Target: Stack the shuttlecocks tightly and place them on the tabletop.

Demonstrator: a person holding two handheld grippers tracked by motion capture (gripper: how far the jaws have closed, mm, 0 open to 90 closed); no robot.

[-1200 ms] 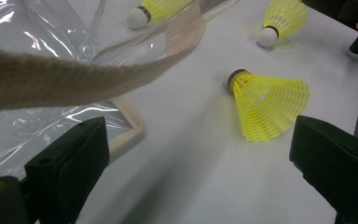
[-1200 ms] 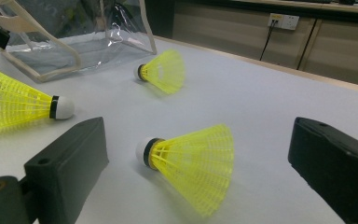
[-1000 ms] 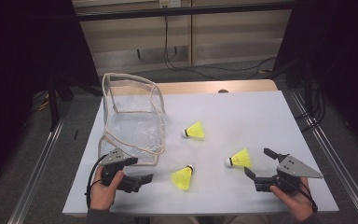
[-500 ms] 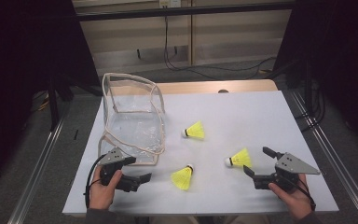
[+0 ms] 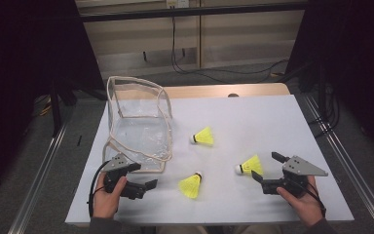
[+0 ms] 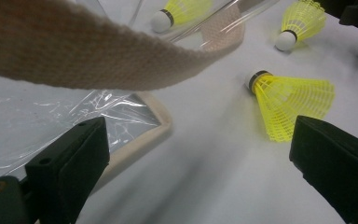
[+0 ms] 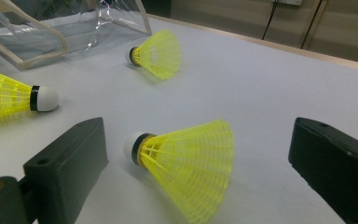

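Note:
Three yellow shuttlecocks lie on the white table (image 5: 253,122). The near-right shuttlecock (image 5: 249,166) (image 7: 186,163) lies in line with the gap of my open right gripper (image 5: 267,167), white cork pointing left, untouched. The near-middle shuttlecock (image 5: 191,185) (image 6: 289,105) lies just right of my open left gripper (image 5: 143,175), which holds nothing. Farther back rests the third shuttlecock (image 5: 203,137) (image 7: 156,53). A clear plastic bag (image 5: 139,122) with beige trim stands at the left. Its beige strap (image 6: 98,60) crosses close over the left gripper view.
The bag's lower edge (image 6: 140,140) lies right beside my left jaw. A wooden strip (image 5: 214,91) borders the table's far edge. Metal rails (image 5: 341,161) run along both sides. Open white surface stretches across the back right.
My right gripper has edged slightly towards the near-right shuttlecock. The left gripper, the bag and the shuttlecocks have stayed where they were.

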